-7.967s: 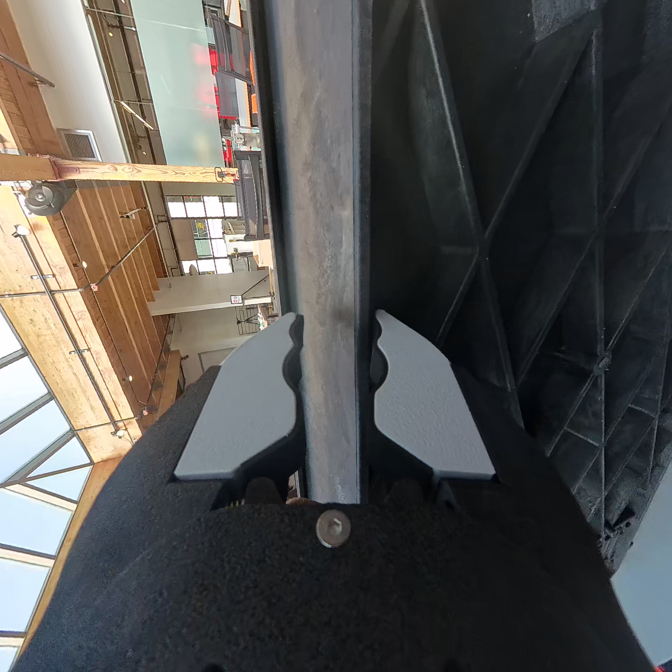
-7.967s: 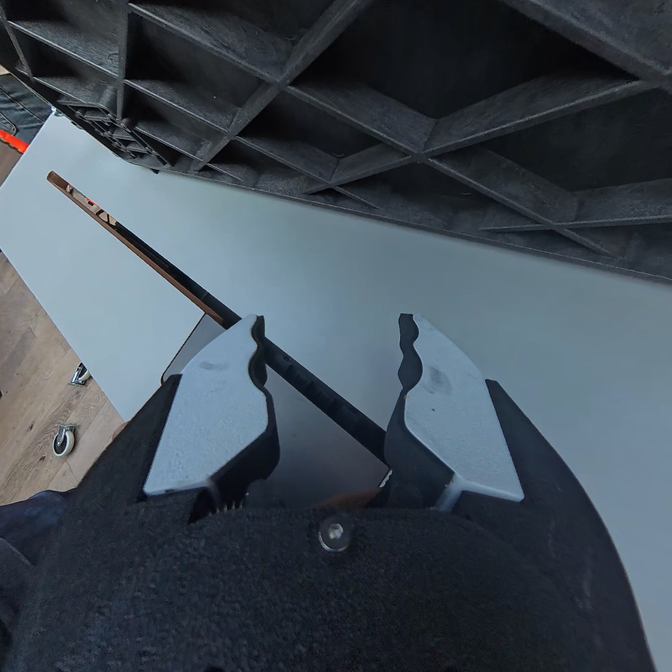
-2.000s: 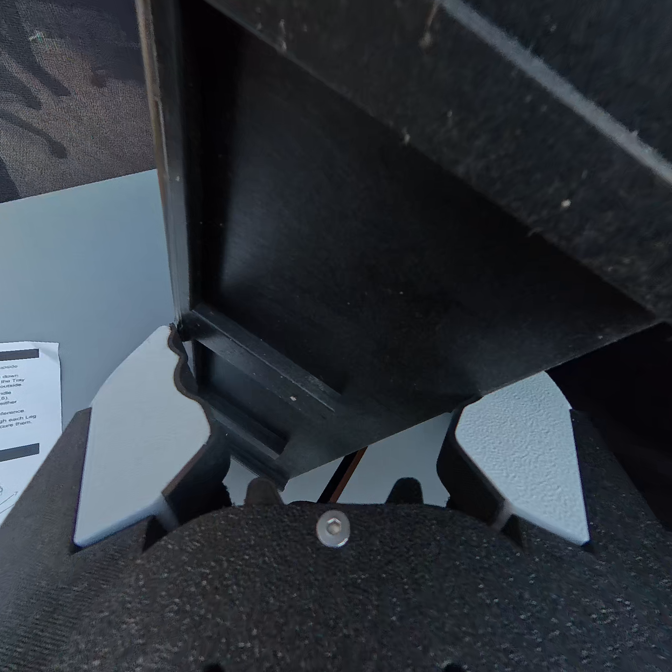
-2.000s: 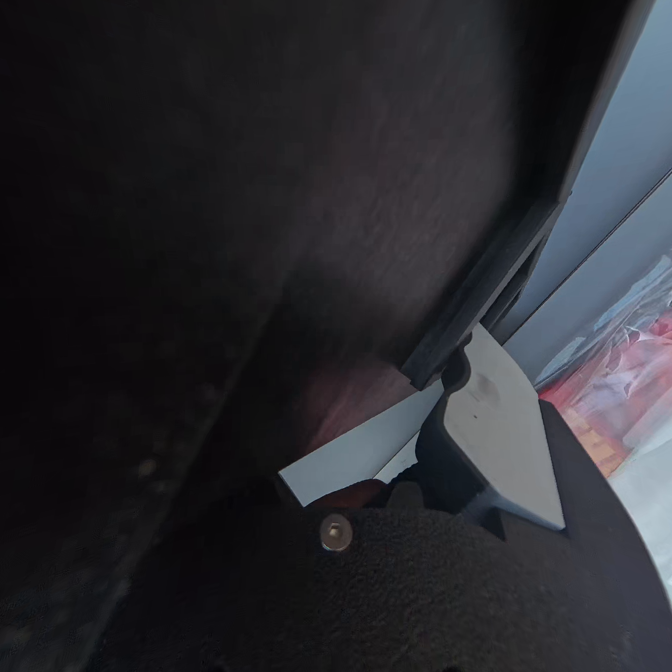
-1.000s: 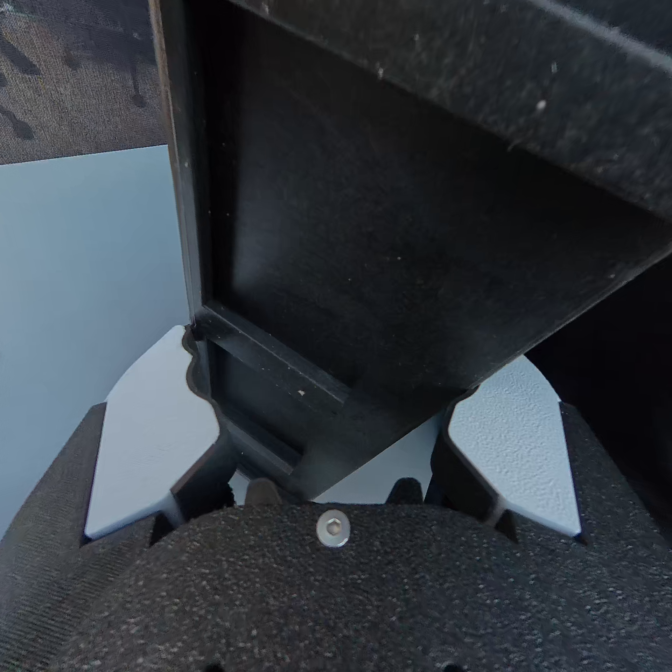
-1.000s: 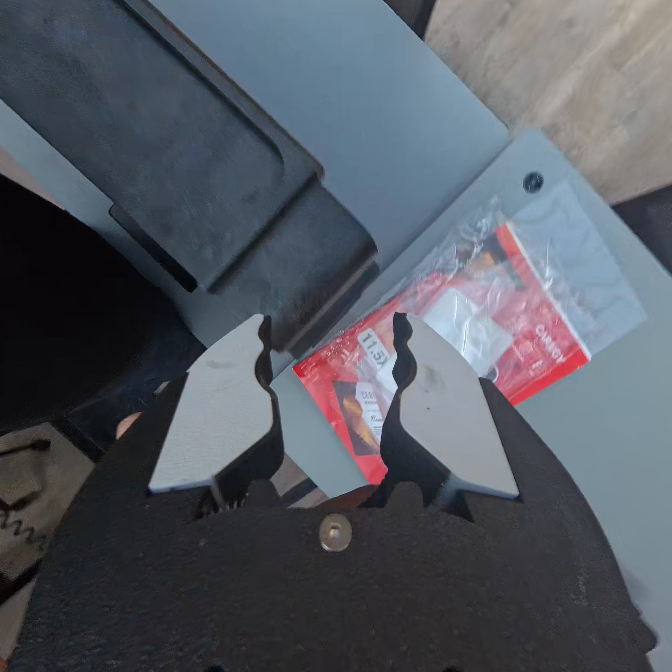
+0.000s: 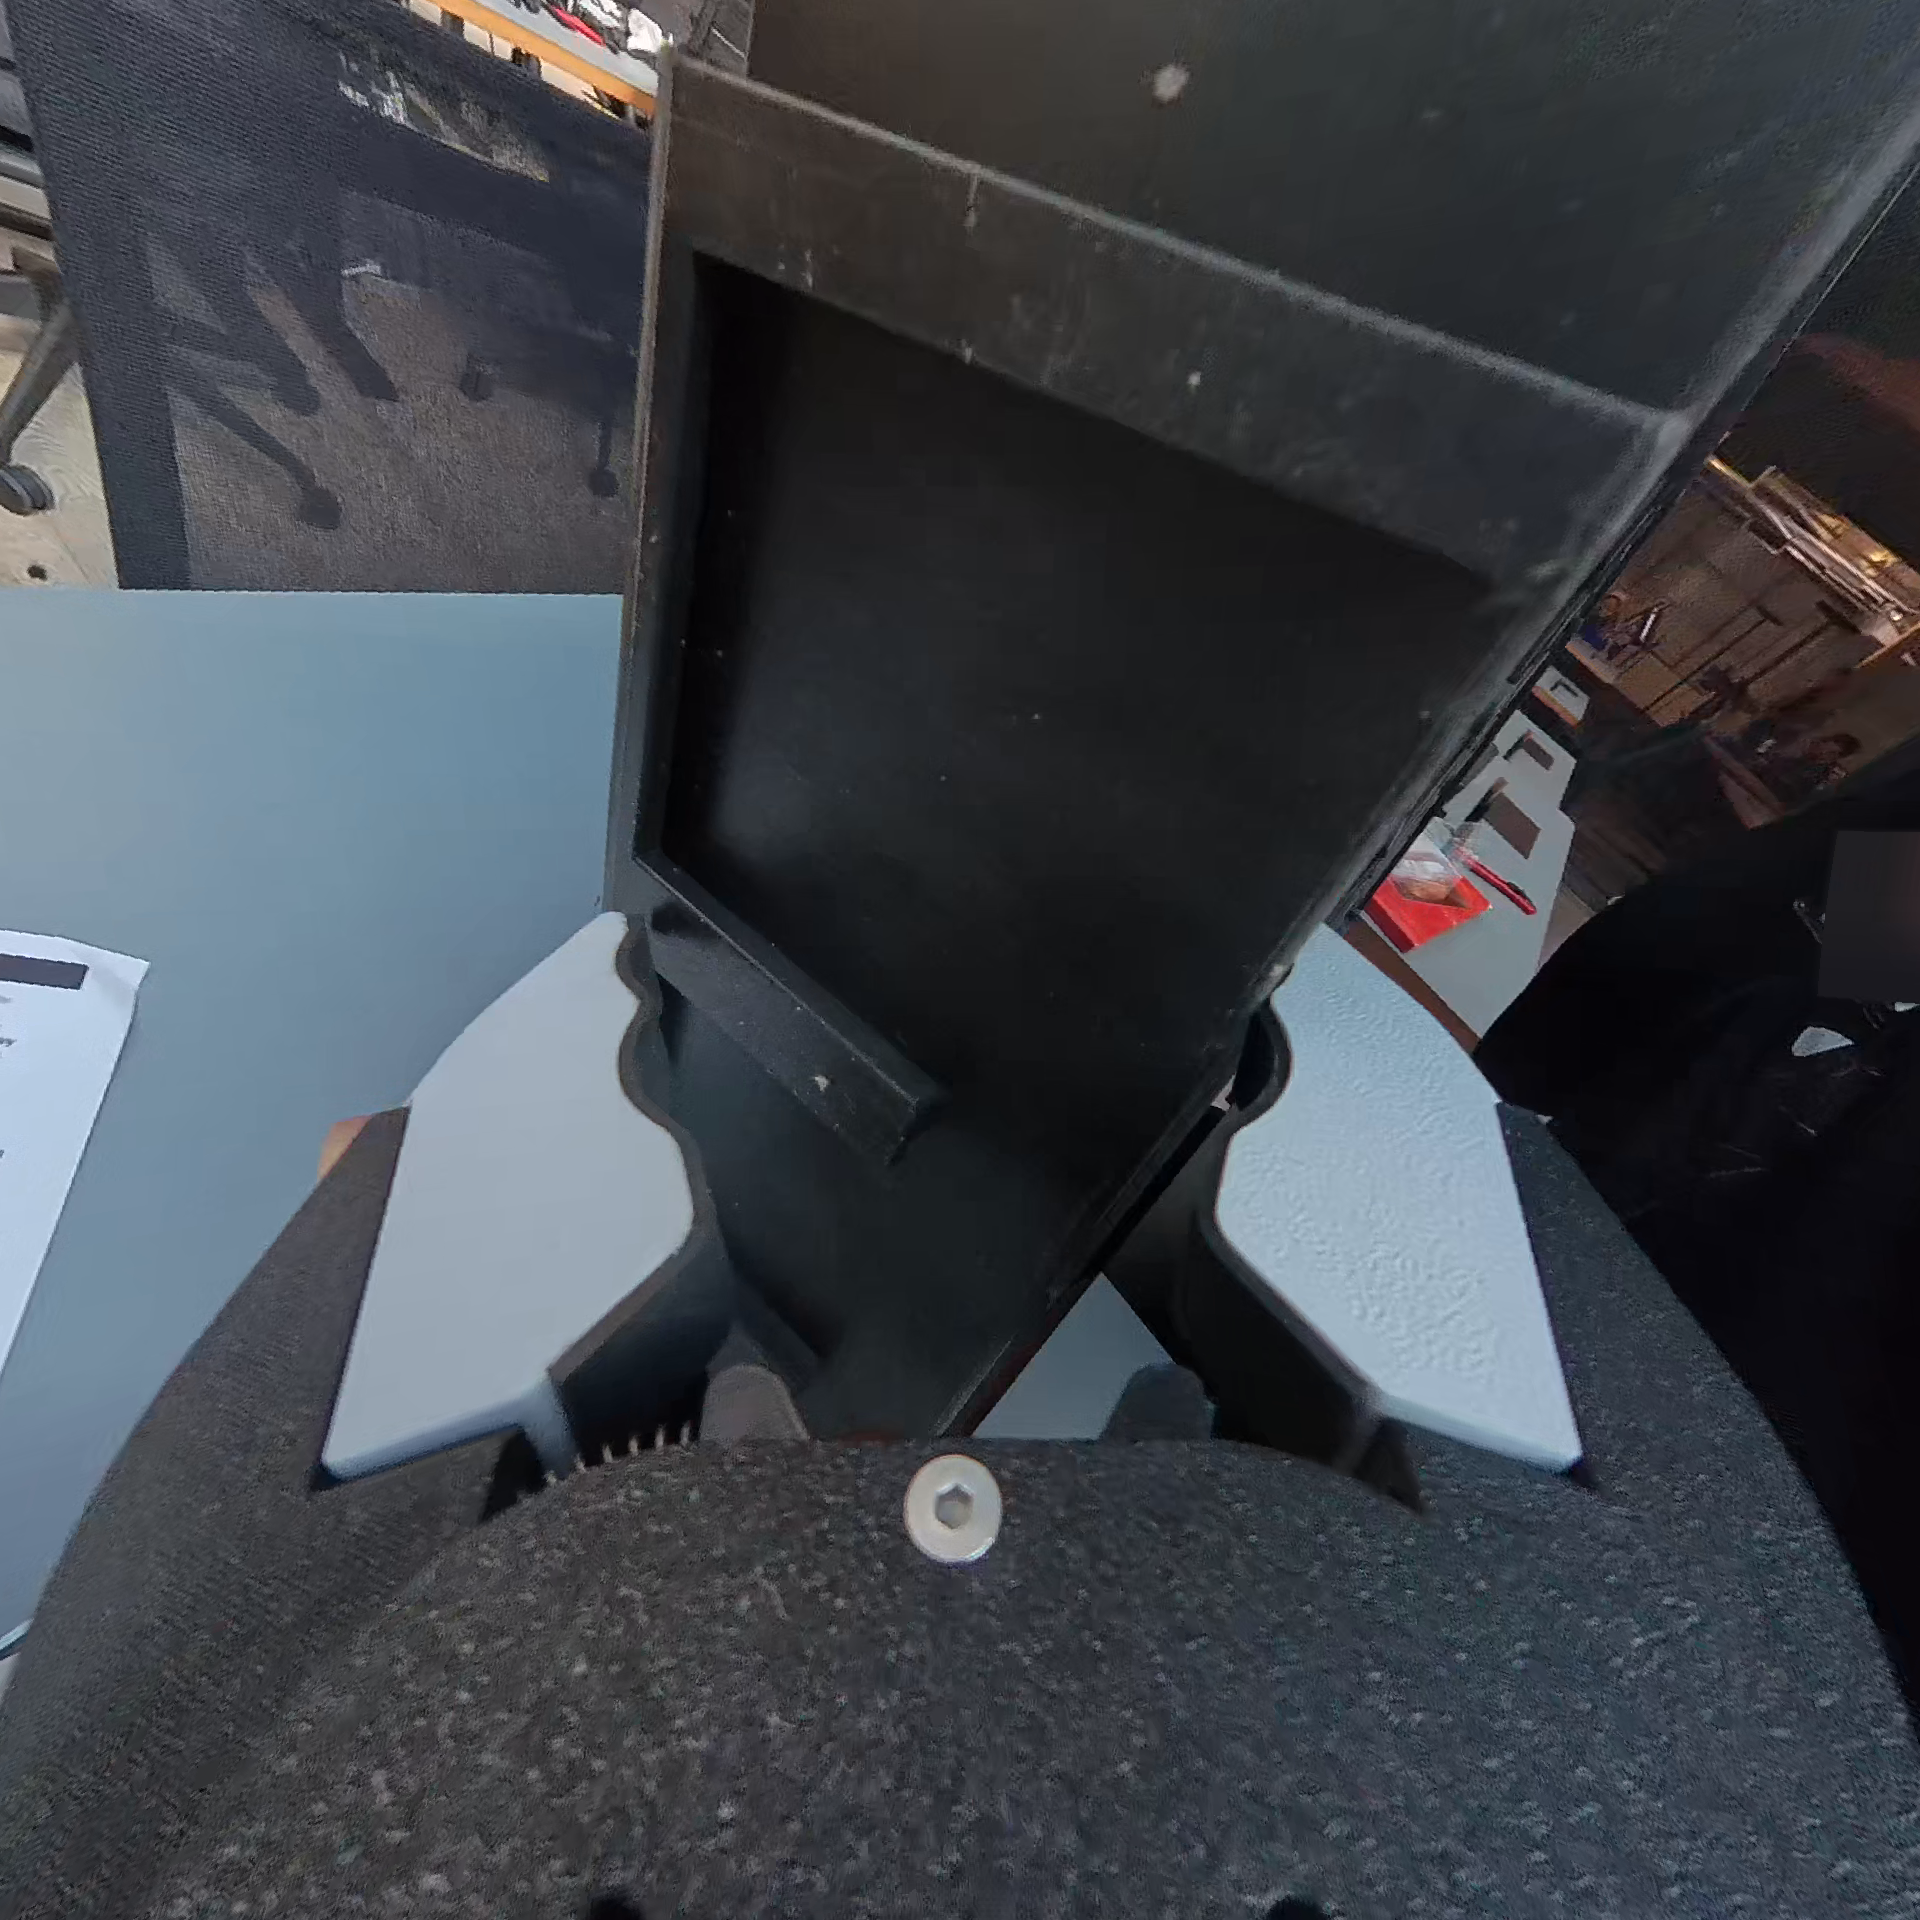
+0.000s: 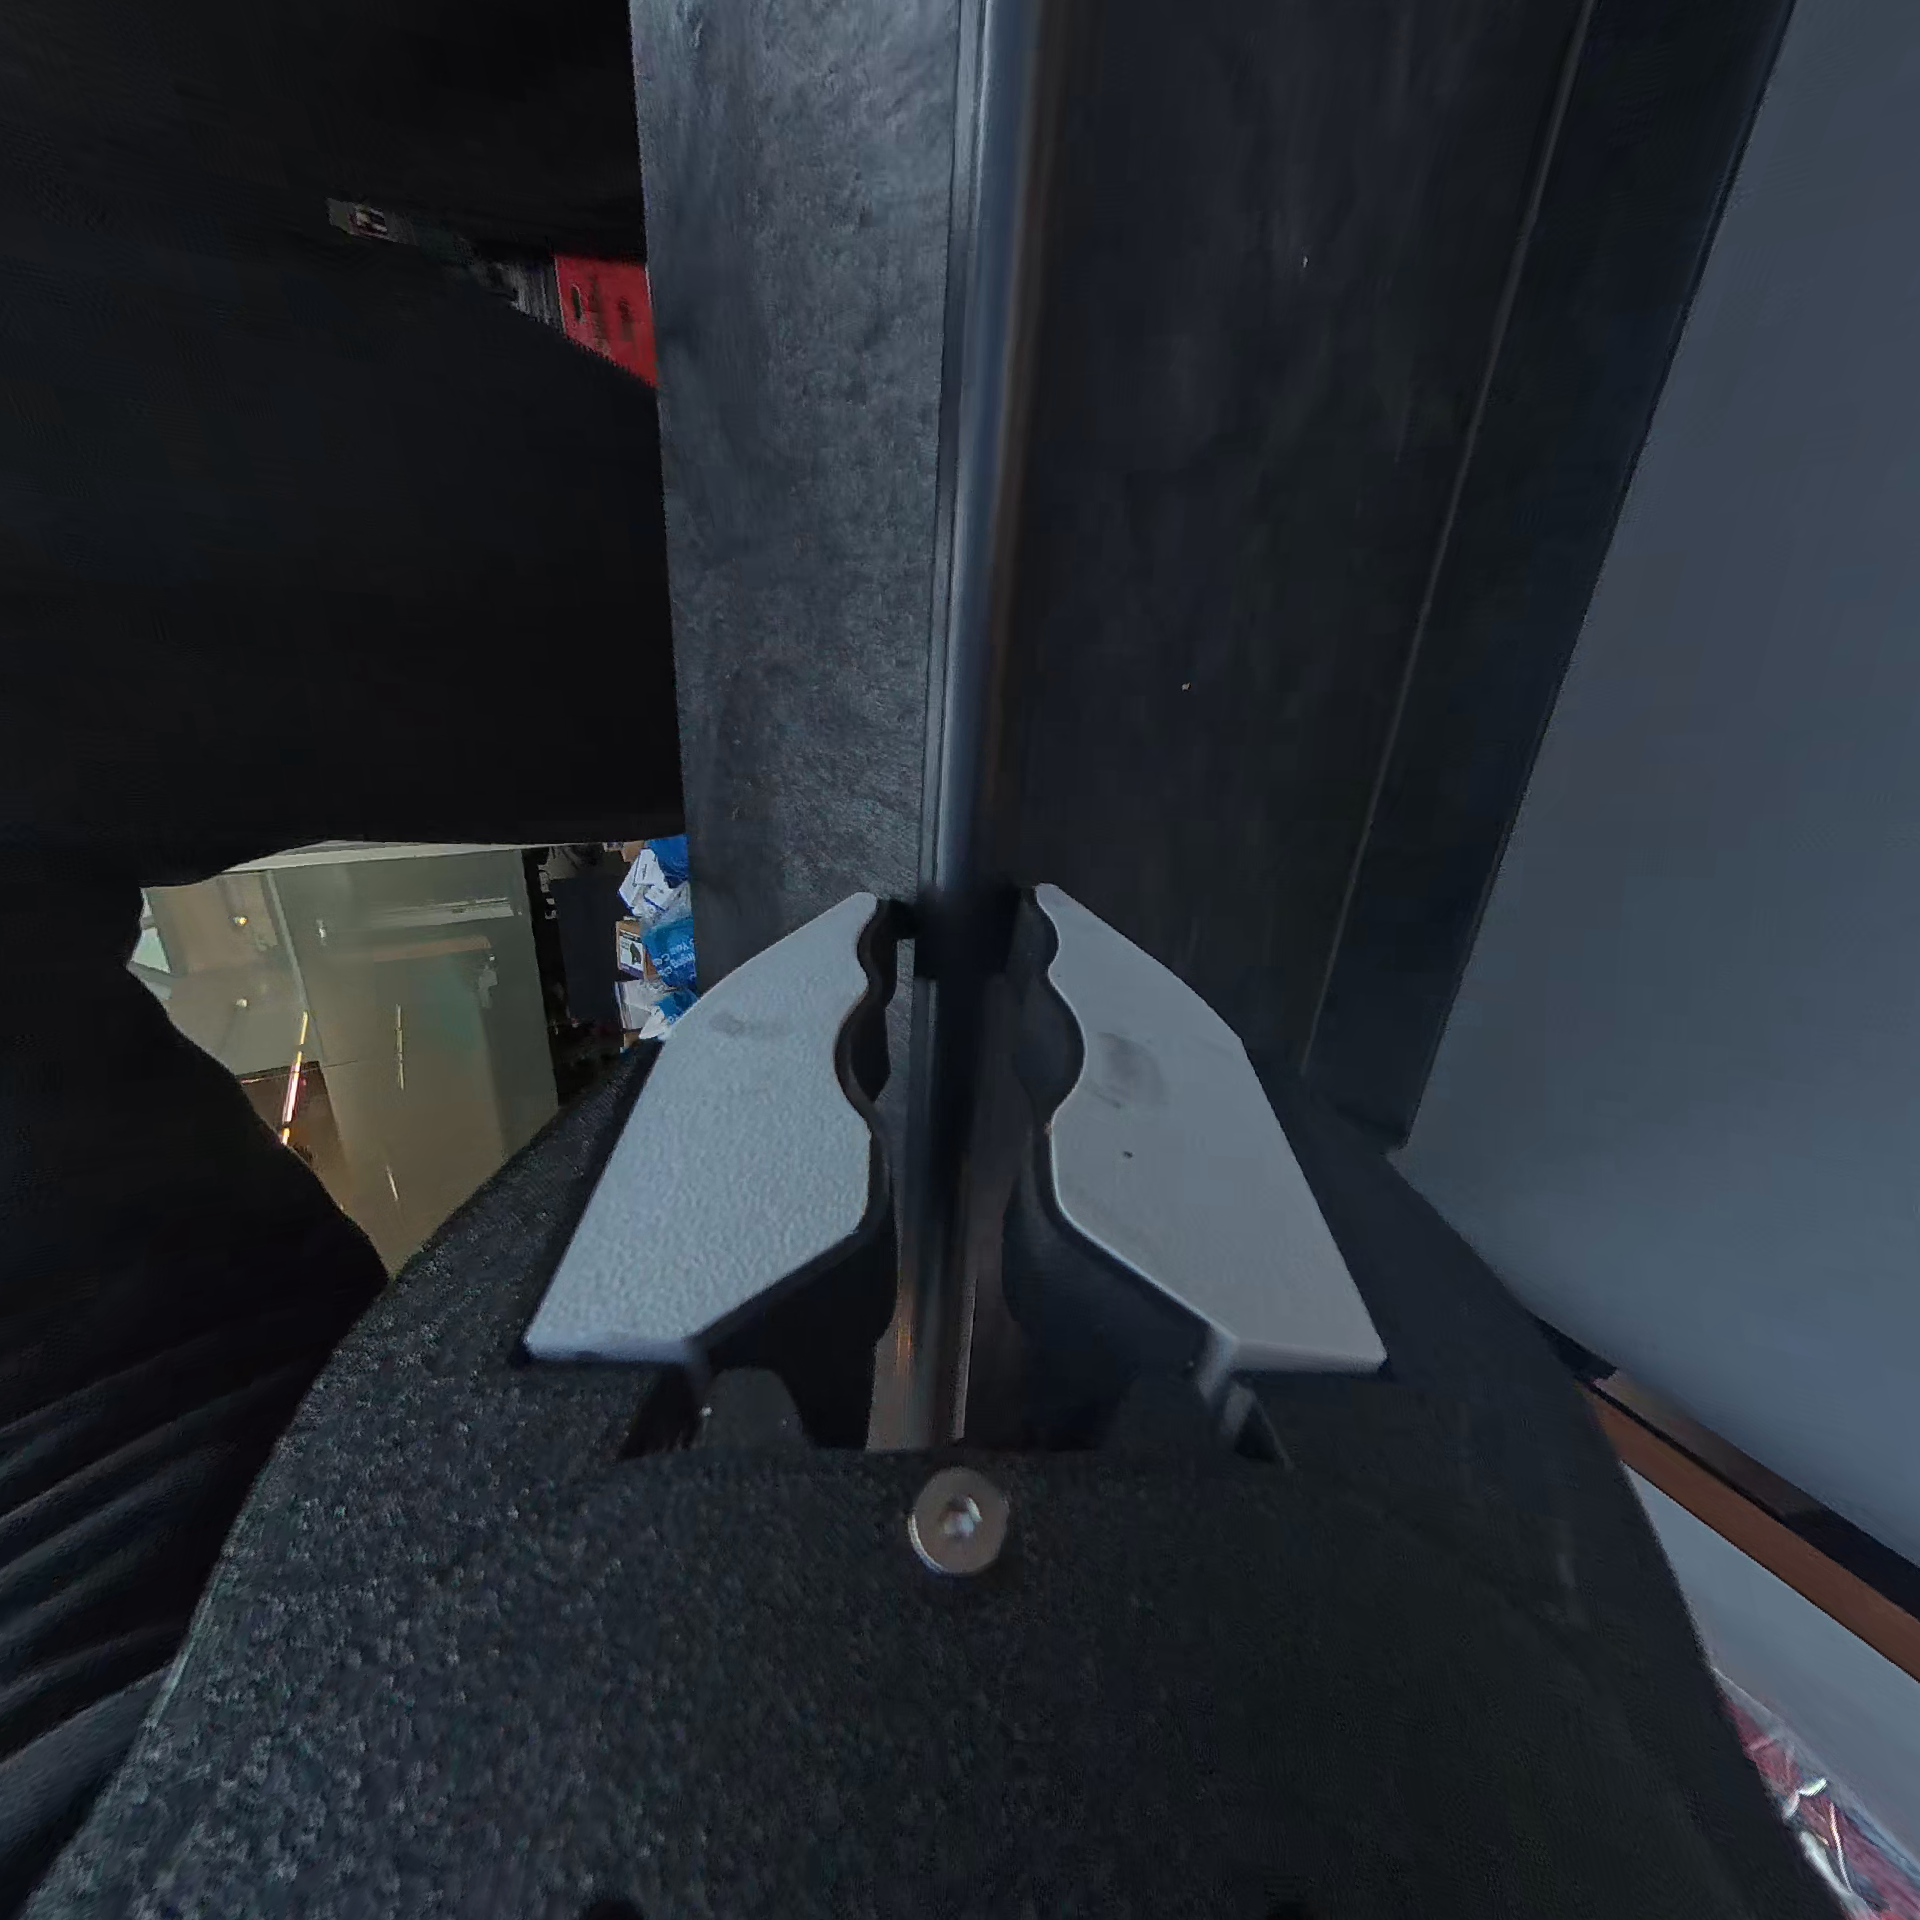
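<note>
The left gripper [image 7: 940, 997], jaws wide, still clamps a black plastic leg [image 7: 1018, 665] above the grey table [image 7: 291, 769]; printed sheet [image 7: 52, 1091] nearby. The right gripper [image 8: 961, 935], open a second ago, now pinches the thin edge of a black panel [image 8: 977, 520].

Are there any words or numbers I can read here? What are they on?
White paper sheet: printed lines, too small and cut off to read.
Red sign: blurred, unreadable.
Blue-and-white packs: print too small.
Black plastic parts in the left gripper and right gripper: no writing.

My right gripper [image 8: 958, 971] pinches the thin edge of a black panel [image 8: 1195, 520]; grey table [image 8: 1714, 831] beside.
</note>
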`<state>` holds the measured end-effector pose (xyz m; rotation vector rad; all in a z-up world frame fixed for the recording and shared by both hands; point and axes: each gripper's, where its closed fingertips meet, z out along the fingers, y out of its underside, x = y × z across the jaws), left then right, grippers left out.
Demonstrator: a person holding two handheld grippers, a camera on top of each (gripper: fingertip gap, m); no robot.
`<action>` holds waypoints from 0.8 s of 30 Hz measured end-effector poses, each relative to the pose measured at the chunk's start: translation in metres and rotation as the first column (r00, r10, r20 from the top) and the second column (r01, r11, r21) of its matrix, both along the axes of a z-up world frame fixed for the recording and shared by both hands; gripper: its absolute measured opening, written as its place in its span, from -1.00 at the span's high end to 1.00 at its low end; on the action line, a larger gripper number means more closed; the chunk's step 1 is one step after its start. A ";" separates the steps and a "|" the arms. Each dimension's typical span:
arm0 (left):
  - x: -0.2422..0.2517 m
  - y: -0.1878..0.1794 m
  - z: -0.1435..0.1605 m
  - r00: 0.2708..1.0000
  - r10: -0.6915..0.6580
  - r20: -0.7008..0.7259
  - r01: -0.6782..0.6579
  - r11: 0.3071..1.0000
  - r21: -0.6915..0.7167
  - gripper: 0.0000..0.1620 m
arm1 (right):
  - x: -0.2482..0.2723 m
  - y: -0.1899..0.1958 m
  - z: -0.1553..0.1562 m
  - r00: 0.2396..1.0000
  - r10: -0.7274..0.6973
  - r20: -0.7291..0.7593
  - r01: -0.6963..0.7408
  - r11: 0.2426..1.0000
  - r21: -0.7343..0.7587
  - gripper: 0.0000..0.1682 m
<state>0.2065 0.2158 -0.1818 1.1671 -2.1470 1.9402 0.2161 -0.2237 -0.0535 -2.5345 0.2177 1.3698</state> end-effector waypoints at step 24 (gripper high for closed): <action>0.038 -0.272 0.124 0.647 -0.640 0.414 -0.376 0.205 0.904 0.65 | 0.045 -0.005 -0.018 0.994 -0.108 0.000 0.108 0.992 0.067 0.72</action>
